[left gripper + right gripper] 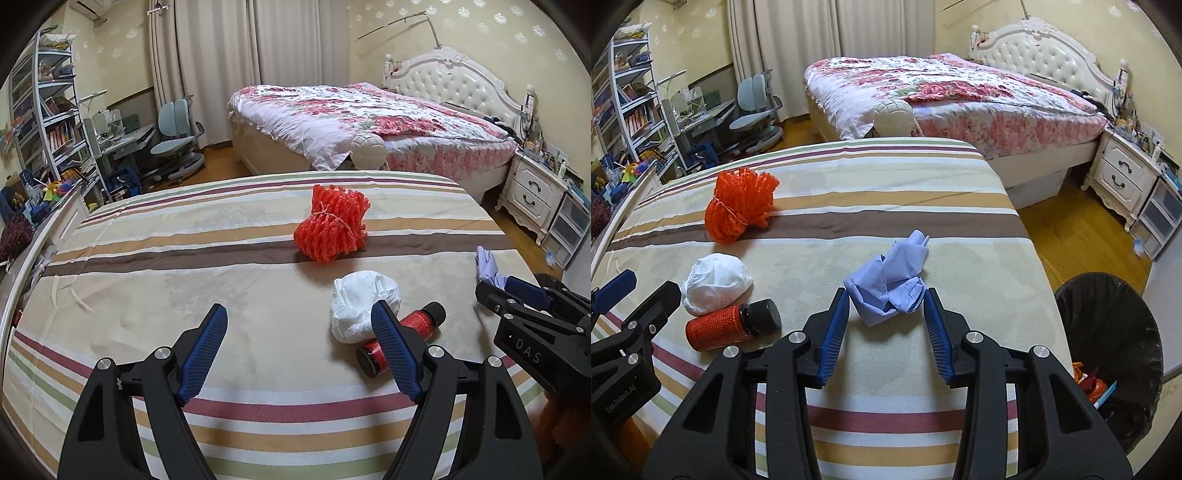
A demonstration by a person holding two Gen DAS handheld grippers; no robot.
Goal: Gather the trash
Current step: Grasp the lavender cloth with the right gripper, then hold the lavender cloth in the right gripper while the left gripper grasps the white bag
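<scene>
Right gripper [886, 314] open astride crumpled blue glove [888, 282]: light, limp, likely slippery; pinch thickest bunch. Left gripper [299, 354] open, empty.

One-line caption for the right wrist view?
Right gripper straddles a crumpled blue glove on the striped bed; bin at right.
</scene>
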